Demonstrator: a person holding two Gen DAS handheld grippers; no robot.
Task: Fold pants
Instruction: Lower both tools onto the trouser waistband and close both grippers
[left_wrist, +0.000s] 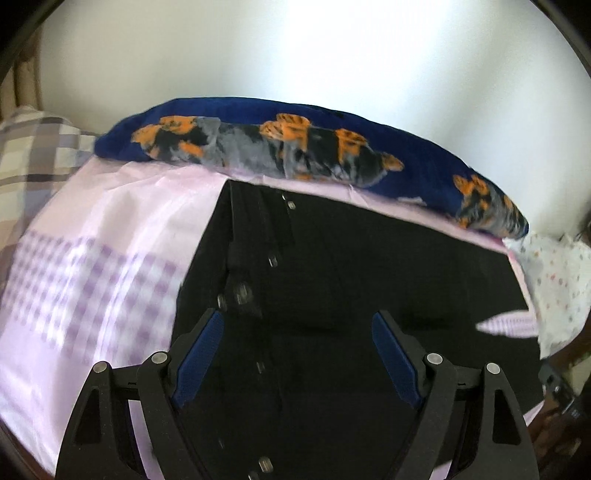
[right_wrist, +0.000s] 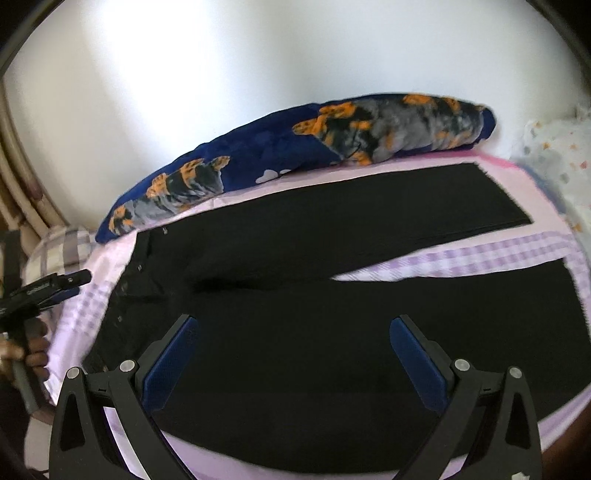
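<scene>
We see the black pants (right_wrist: 295, 332) lying flat and unfolded on the lilac checked sheet (right_wrist: 480, 258), waistband left, legs splayed right. Our left gripper (left_wrist: 295, 354) and right gripper (right_wrist: 295, 354) both hover wide apart, holding nothing. No fold appears made; everything remains.

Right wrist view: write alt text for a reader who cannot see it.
Black pants lie flat and unfolded on a lilac checked sheet, legs spread apart toward the right. The right gripper hovers over them with open blue-padded jaws; a navy blanket with orange and grey print lies behind, and the left gripper shows at the left edge.
</scene>
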